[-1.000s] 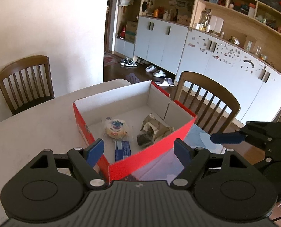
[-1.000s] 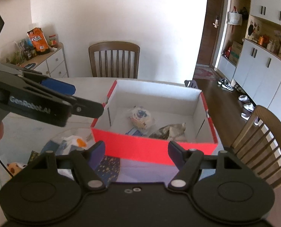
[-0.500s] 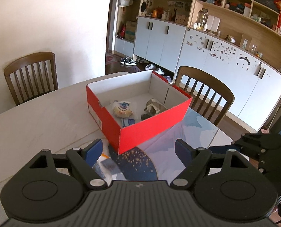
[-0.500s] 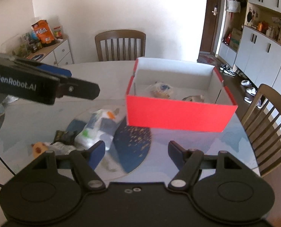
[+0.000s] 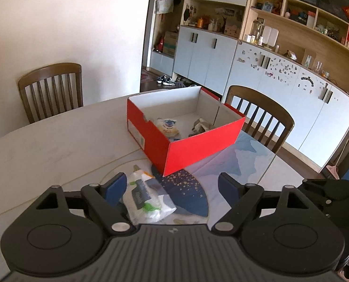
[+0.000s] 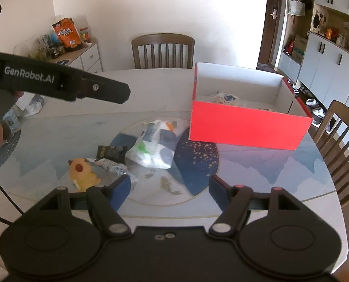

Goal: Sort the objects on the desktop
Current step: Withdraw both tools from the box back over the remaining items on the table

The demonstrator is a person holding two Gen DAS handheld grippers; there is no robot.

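left tongs (image 5: 173,189) opening above a crinkled white plastic packet (image 5: 148,201); right tongs (image 6: 169,191) released, empty, near the red cardboard box (image 6: 247,127).

Showing "GenRobot.AI" in white letters along the black plastic left gripper (image 6: 118,92); bearing large white Chinese characters, unreadable here, on the orange snack bag (image 6: 66,35).

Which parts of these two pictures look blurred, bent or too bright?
Left wrist view: lines bend toward the edges, as on the cabinets; the red box is sharp. Right wrist view: the white wall is washed out; the white bag looks slightly soft.
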